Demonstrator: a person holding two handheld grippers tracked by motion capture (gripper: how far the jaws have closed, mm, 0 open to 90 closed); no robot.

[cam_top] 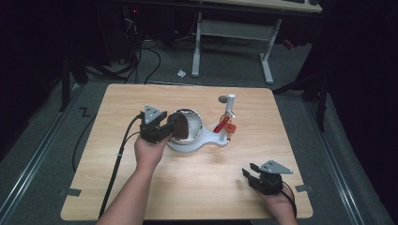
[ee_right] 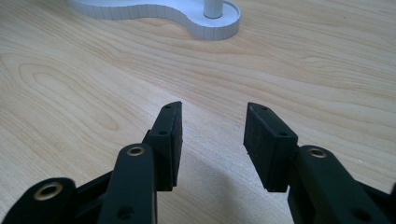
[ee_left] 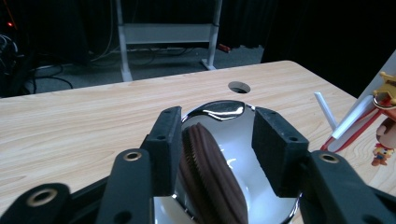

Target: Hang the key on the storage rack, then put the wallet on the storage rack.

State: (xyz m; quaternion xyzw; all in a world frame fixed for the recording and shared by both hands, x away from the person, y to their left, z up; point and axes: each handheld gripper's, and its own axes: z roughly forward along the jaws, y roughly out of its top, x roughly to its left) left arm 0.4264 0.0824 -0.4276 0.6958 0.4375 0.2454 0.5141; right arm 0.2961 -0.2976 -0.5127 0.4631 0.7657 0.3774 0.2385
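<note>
A brown ridged disc (ee_left: 210,182) stands on edge inside a shiny metal bowl (ee_left: 219,109). The bowl (cam_top: 196,121) sits on a white base (cam_top: 187,146) at the table's middle. My left gripper (cam_top: 176,125) reaches into the bowl from the left. In the left gripper view its jaws stand open around the disc (cam_top: 186,129): the left pad is close against it and the right pad is apart from it. My right gripper (cam_top: 248,171) rests near the front right of the table. Its jaws (ee_right: 212,140) are open over bare wood.
A white post (cam_top: 230,105) rises from the base's right end, with a small red and yellow figure (cam_top: 225,125) beside it. A round hole (cam_top: 223,99) lies in the tabletop behind the post. The base's near edge (ee_right: 205,25) shows ahead of my right gripper.
</note>
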